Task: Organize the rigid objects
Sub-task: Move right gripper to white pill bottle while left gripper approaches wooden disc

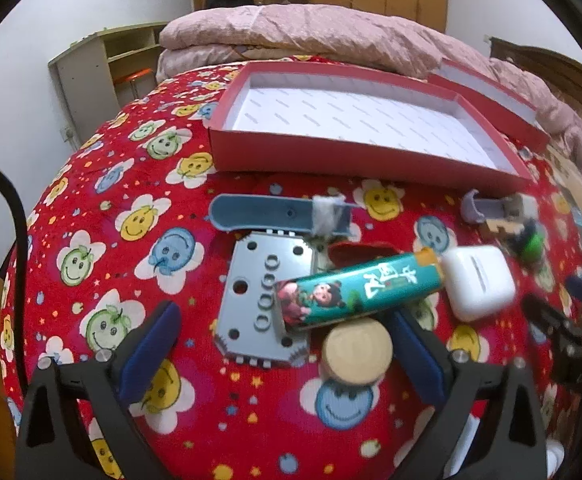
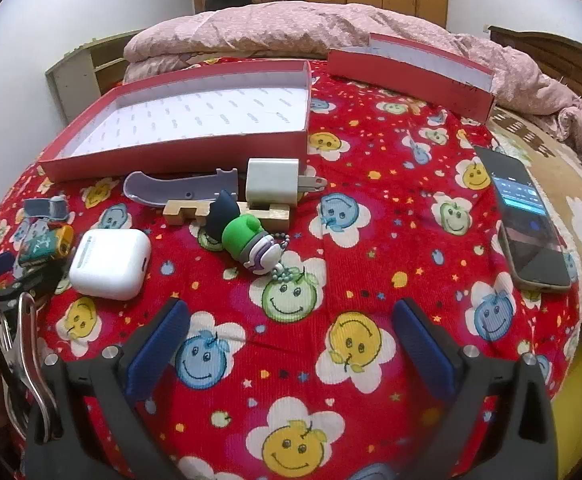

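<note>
Grippers both tilt down toward the red smiley-print bedspread [image 2: 371,208], jaws spread wide and grasping nothing. In the left wrist view the left gripper [image 1: 287,344] fills the bottom of the frame, its blue pads flanking a pile at centre: a teal lighter [image 1: 355,294] lies across a grey perforated plate [image 1: 251,300], with a round wooden disc [image 1: 357,350] just below it beside the right pad and a white earbud case [image 1: 477,282] to the right. Above them lies a blue folding tool [image 1: 267,214]. The open red box [image 1: 371,136] with its white lining sits in the upper middle, empty. The right wrist view shows the right gripper [image 2: 291,336] over bare cloth at the bottom, well apart from the objects. Only this view makes clear a white plug charger [image 2: 271,184] resting on a wooden block [image 2: 227,212], a green figure keychain [image 2: 247,240] at centre, and a phone [image 2: 527,216] at the right edge. The box lid [image 2: 411,72] leans at upper right against the pink quilt [image 2: 291,24].
</note>
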